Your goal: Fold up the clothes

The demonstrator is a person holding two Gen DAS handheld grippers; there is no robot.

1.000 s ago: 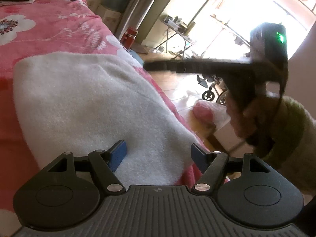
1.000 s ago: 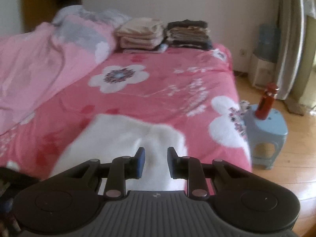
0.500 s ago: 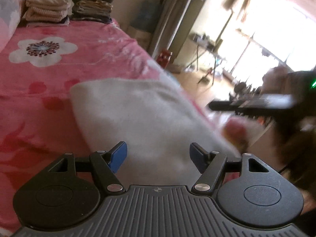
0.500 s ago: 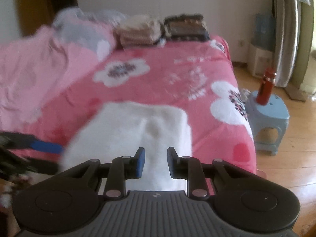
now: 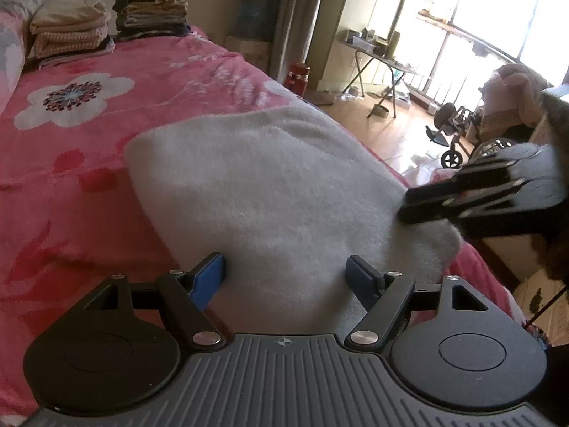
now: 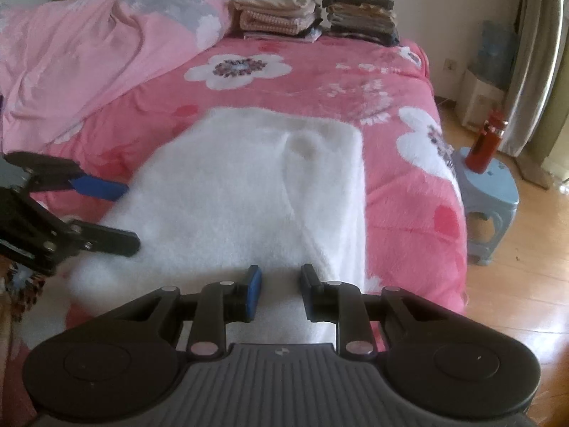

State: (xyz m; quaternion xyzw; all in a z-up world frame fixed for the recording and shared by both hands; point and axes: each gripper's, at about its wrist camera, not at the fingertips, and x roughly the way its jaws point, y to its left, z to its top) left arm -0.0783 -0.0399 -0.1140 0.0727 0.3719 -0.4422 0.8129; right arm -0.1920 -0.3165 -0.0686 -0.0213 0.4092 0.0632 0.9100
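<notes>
White fluffy garment (image 6: 249, 192) flat on pink bedspread (image 6: 355, 78)

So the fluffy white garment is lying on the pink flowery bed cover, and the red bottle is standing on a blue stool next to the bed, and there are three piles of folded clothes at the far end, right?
Nearly. The right wrist view shows two piles of folded clothes at the far end, not three. The fluffy white garment does lie on the pink flowery bed cover, and the red bottle stands on the blue stool.

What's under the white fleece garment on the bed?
The white fleece garment lies on the pink flowered blanket, which shows all around it. Whatever sits directly beneath the garment, or between its layers, is covered and cannot be seen.
</notes>
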